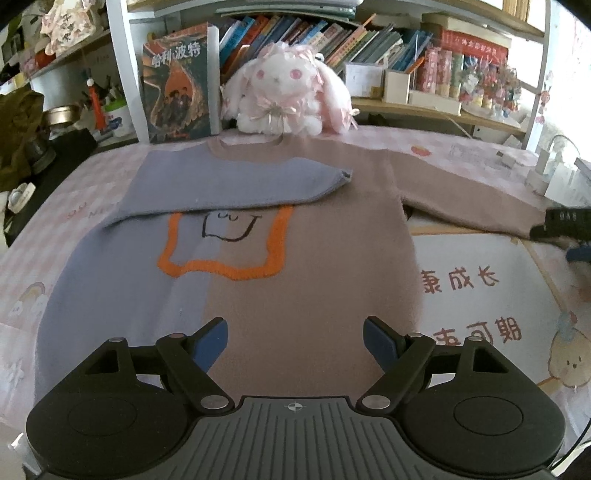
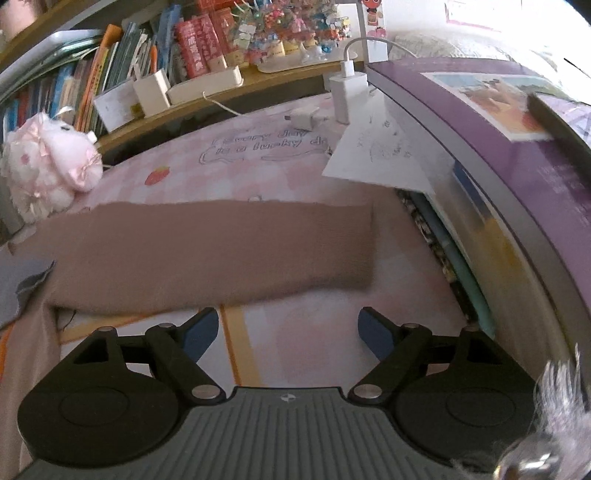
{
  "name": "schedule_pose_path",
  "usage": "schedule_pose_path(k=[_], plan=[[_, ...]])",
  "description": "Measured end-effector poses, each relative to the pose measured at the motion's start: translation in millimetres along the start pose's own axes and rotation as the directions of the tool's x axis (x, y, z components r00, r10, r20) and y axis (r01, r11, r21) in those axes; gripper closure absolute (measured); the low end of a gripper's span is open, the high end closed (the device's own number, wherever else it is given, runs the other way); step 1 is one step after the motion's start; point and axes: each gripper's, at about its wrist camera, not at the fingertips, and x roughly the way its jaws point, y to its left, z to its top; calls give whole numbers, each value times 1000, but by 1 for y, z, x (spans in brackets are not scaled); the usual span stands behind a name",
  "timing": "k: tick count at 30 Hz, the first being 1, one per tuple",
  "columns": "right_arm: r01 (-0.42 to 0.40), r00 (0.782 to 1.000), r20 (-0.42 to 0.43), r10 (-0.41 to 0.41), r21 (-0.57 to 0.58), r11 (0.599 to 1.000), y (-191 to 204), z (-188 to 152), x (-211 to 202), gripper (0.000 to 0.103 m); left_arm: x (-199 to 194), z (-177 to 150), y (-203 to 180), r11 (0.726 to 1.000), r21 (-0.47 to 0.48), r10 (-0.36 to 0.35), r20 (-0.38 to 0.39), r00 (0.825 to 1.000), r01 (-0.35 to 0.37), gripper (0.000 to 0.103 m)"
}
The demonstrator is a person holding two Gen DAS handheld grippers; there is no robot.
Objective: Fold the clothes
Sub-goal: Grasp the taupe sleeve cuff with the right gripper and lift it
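Note:
A blue-and-tan sweater (image 1: 295,266) with an orange outline and a drawn face lies flat on the pink table cover (image 1: 480,295). Its blue sleeve (image 1: 236,184) is folded across the chest. Its tan sleeve (image 2: 210,251) lies stretched out to the right. My left gripper (image 1: 295,332) is open and empty above the sweater's lower hem. My right gripper (image 2: 288,328) is open and empty, just in front of the tan sleeve near its cuff (image 2: 362,247). The right gripper also shows at the right edge of the left wrist view (image 1: 561,225).
A plush bunny (image 1: 288,92) and an upright book (image 1: 177,85) stand behind the sweater's collar. Shelves of books (image 1: 332,33) run along the back. A purple book (image 2: 517,166), loose paper (image 2: 380,155) and white chargers (image 2: 347,92) lie right of the tan sleeve.

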Motion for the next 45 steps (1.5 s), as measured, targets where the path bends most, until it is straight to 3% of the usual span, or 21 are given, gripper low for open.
schedule_pose_path(k=[4, 9, 14, 16, 19, 24, 30, 38, 45], plan=[[-38, 999, 29, 36, 66, 997, -6, 16, 14, 22, 1, 1, 1, 1000, 2, 14, -11, 1000, -14, 20], [-182, 983, 44, 177, 208, 961, -11, 29, 25, 32, 0, 1, 2, 1000, 2, 23, -16, 1000, -23, 20], [-133, 991, 49, 123, 308, 942, -17, 36, 27, 61, -1, 0, 2, 1000, 4, 23, -11, 1000, -23, 20], [-104, 995, 25, 101, 271, 957, -16, 38, 29, 85, -1, 0, 3, 1000, -1, 21, -9, 1000, -21, 20], [-84, 996, -4, 87, 200, 976, -14, 40, 31, 97, 0, 0, 4, 1000, -8, 19, -6, 1000, -19, 20], [-114, 993, 31, 111, 155, 981, -7, 48, 22, 98, -3, -1, 6, 1000, -14, 17, 4, 1000, -16, 20], [-216, 975, 83, 208, 106, 971, 11, 67, 0, 98, -8, -3, 9, 999, -27, 17, 19, 1000, -16, 20], [-350, 934, 91, 344, 50, 936, 43, 86, -21, 98, -16, -5, 26, 998, -58, 4, 55, 998, -1, 20], [-432, 895, 104, 433, -32, 901, 106, 92, -40, 98, -17, -3, 58, 997, -50, -49, 98, 994, 54, 20]])
